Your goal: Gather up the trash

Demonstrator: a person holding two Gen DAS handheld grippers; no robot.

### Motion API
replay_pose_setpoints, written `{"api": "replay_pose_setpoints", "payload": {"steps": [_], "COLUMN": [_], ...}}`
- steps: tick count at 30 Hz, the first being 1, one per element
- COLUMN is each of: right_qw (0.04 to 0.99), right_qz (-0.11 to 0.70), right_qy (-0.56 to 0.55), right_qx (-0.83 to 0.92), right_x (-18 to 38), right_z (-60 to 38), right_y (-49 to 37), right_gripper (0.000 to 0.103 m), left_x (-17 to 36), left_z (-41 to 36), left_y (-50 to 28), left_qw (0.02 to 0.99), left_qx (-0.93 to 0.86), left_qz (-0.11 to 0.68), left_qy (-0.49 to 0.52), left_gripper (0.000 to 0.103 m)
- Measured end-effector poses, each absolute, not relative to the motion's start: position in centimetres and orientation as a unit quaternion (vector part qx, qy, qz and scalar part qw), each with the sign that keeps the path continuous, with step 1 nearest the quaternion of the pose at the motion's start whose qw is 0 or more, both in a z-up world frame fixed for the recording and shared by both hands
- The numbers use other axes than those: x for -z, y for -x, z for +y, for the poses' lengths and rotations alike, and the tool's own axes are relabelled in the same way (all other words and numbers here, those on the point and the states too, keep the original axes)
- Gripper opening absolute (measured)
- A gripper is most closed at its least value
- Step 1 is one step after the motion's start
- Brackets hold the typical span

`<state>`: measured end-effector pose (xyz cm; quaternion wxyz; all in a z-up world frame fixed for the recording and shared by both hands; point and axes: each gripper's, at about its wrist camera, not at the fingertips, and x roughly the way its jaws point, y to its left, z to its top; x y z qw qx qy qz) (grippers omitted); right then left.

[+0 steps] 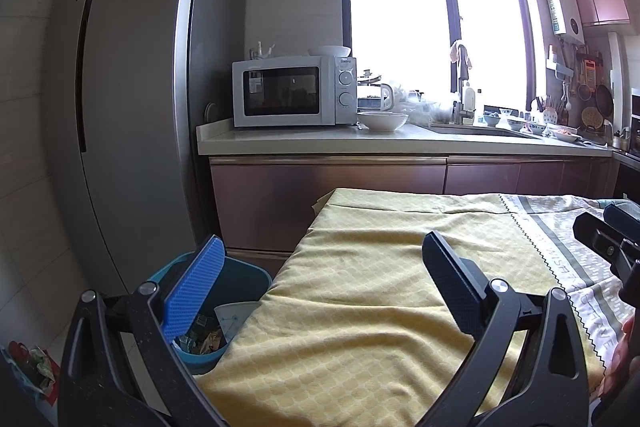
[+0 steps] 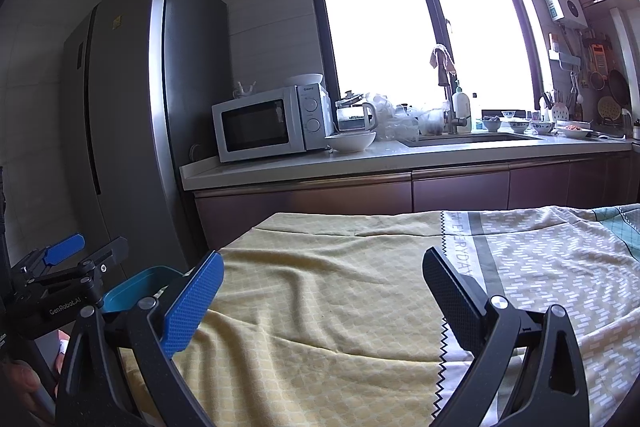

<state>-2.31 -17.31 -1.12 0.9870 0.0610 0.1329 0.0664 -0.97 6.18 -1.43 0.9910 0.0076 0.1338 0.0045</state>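
A kitchen seen past two handheld grippers, both held over a table draped in a yellow cloth (image 1: 360, 307). The left gripper (image 1: 320, 255) and the right gripper (image 2: 324, 267) each have their jaws spread wide, nothing between them. Behind — one grey refrigerator (image 1: 132, 107), one white microwave (image 1: 294, 93) on the counter (image 1: 400, 143), a white bowl (image 1: 382, 121) beside it, and a sink under the window. One blue bin (image 1: 240, 279) stands at the table's left edge, below the left gripper's blue finger, holding wrappers (image 1: 204, 339) — the collected trash.
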Motion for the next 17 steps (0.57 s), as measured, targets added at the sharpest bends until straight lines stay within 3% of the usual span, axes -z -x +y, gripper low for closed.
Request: {"api": "replay_pose_setpoints", "payload": {"steps": [9, 17], "right_qw": [0.987, 0.983], "right_qz": [0.138, 0.171], "right_qy": [-0.063, -0.055], "right_qx": [-0.060, -0.026], "right_x": [1.4, 1.5], "right_z": [-18.2, -21.5], "right_y": [2.0, 0.7], "right_gripper": [0.096, 0.096], "left_x": [1.8, 3.3], "left_z": [5.1, 3.6], "left_y": [-0.1, -6.7], "left_qw": [0.988, 0.963], "left_qx": [0.014, 0.051], "left_qz": [0.153, 0.262], "left_qy": [-0.022, -0.019], "left_gripper": [0.098, 0.098]}}
